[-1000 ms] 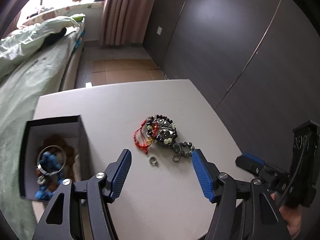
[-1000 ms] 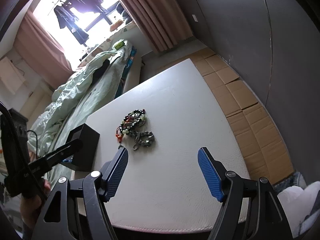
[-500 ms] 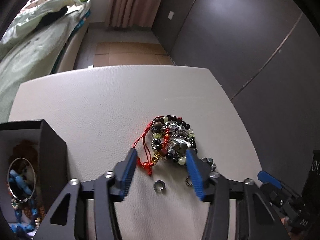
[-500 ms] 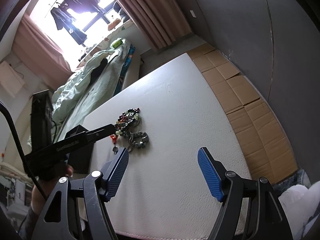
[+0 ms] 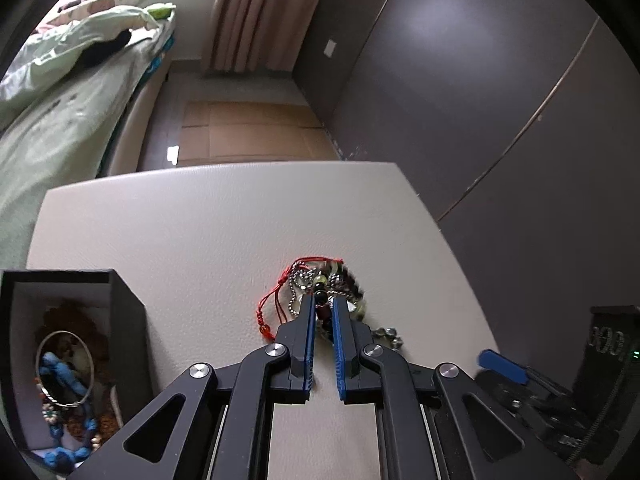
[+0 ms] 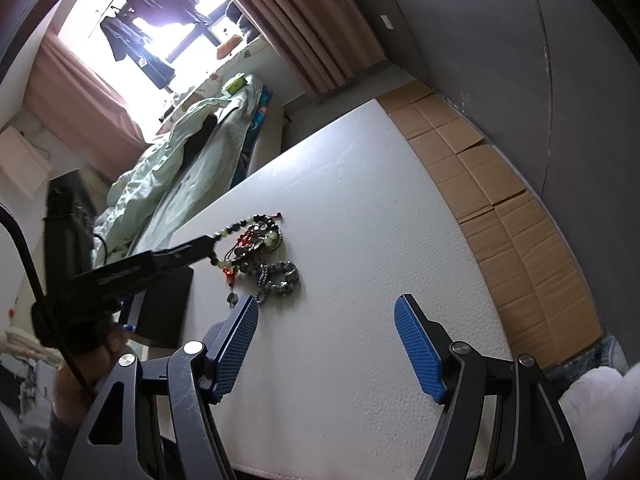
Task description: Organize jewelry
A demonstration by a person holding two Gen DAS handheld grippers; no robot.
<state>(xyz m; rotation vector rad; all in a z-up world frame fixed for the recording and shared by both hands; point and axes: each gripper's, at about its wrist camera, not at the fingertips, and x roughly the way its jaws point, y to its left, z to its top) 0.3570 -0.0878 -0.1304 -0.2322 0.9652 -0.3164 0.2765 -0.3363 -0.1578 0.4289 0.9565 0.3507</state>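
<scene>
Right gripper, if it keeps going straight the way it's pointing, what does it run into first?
Most likely bare white tabletop. The right gripper stands open and angled down at the table; the jewelry pile lies left of its line. Depth is hard to judge through the fisheye.

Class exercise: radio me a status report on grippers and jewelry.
Left gripper just closed on bead bracelet in jewelry pile. Right gripper open, empty. Nothing blocking.

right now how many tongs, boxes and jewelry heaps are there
tongs: 2 (left tongs shut on a bead strand, right tongs open)
black box: 1
jewelry heaps: 2 (loose heap on the table, boxed heap)
total: 5
</scene>
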